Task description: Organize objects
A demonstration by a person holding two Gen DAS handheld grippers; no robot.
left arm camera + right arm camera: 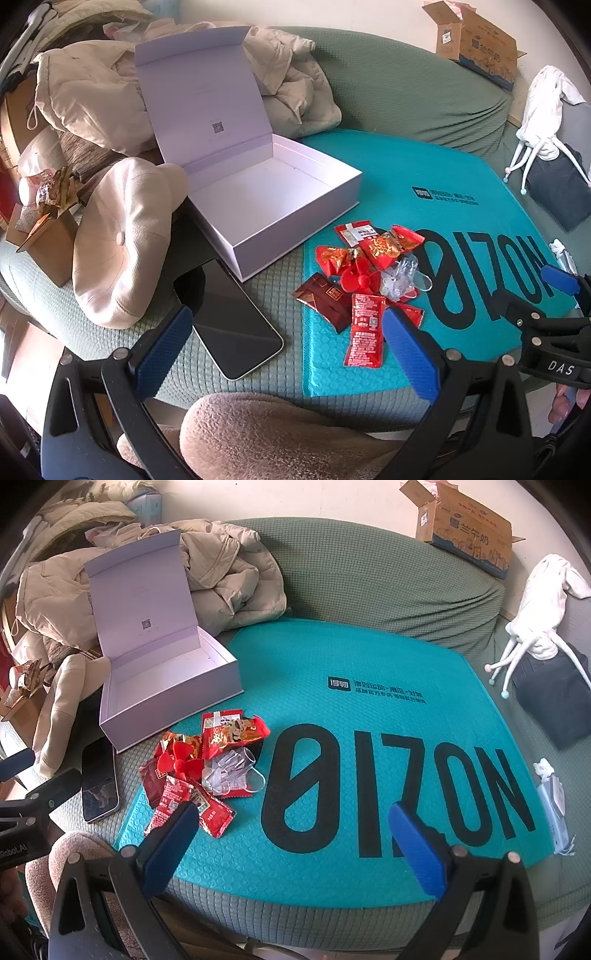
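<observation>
An empty white box [280, 199] [166, 698] stands on the sofa with its lid raised. In front of it, on a teal bubble mailer [461, 206] [351, 657], lies a pile of red snack packets [364, 332] [236, 734], a red plastic propeller [360, 278] [181, 762] and a clear plastic piece [402, 280] [232, 775]. A black phone [236, 325] [99, 786] lies left of the pile. My left gripper [288, 350] hovers open over the phone and the packets, holding nothing. My right gripper [295, 845] is open above the mailer's black letters, right of the pile.
A cream cap [118, 243] and beige jackets [92, 92] crowd the left side. A cardboard box [469, 524] rests on the sofa back at the right, and a wet-wipe pack [554, 805] lies at the right edge. A fleece-covered knee [266, 435] is under the left gripper.
</observation>
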